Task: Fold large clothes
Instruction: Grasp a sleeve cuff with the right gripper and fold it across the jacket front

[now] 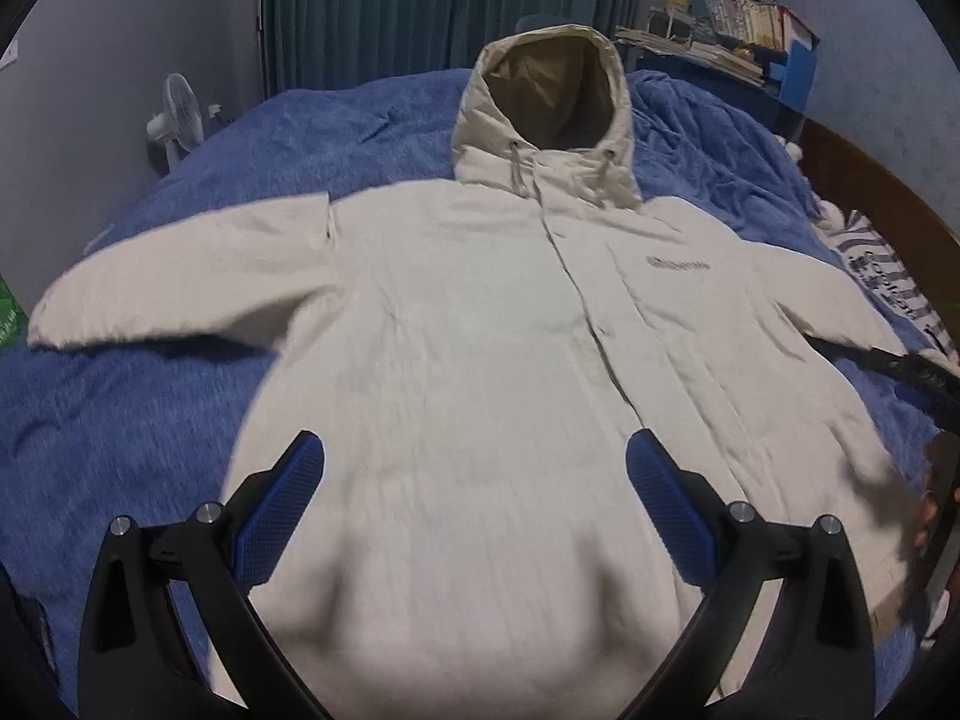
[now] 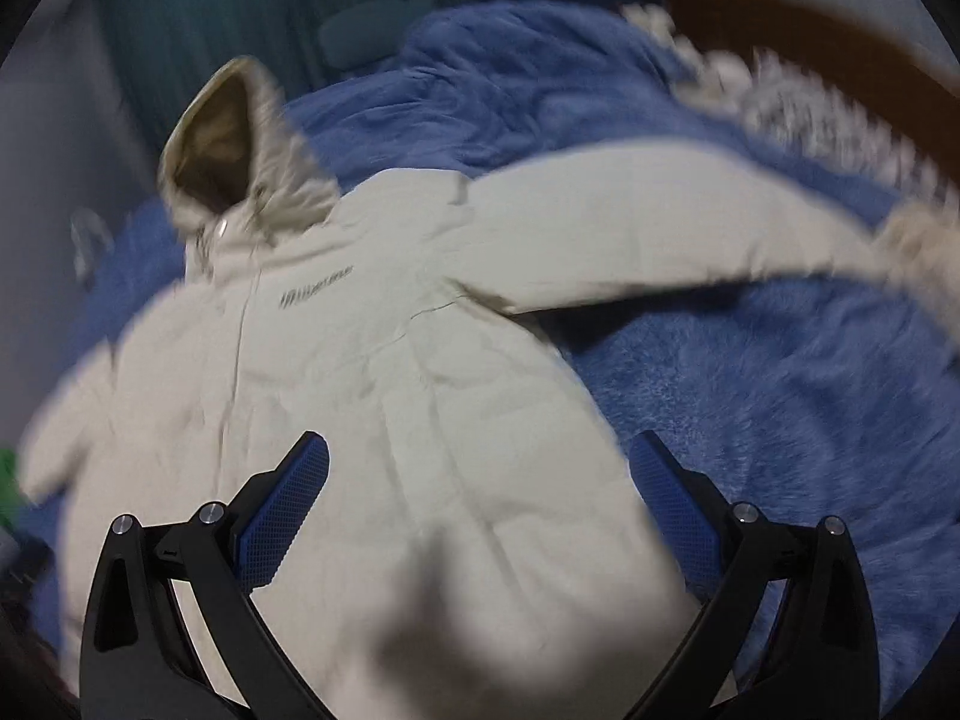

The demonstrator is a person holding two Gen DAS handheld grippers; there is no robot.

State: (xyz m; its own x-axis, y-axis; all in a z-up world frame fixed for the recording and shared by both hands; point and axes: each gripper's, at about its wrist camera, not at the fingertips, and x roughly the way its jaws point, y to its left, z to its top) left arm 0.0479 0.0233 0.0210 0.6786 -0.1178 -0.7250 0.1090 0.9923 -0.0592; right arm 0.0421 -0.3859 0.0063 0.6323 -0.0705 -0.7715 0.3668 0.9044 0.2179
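Both jaws are held wide and empty: left gripper (image 1: 474, 474) and right gripper (image 2: 479, 474) hover over a jacket (image 1: 480, 360) laid flat on a blanket (image 1: 150, 420), sleeves spread for folding.

- we count one cream hooded jacket (image 1: 480, 324), two sleeves spread out
- one blue blanket (image 1: 150, 396) under it
- one white fan (image 1: 177, 114)
- two grippers: left gripper (image 1: 474, 456), right gripper (image 2: 480, 456)
- one stack of books (image 1: 738, 30)

Dim room, right view motion-blurred, fisheye-warped edges
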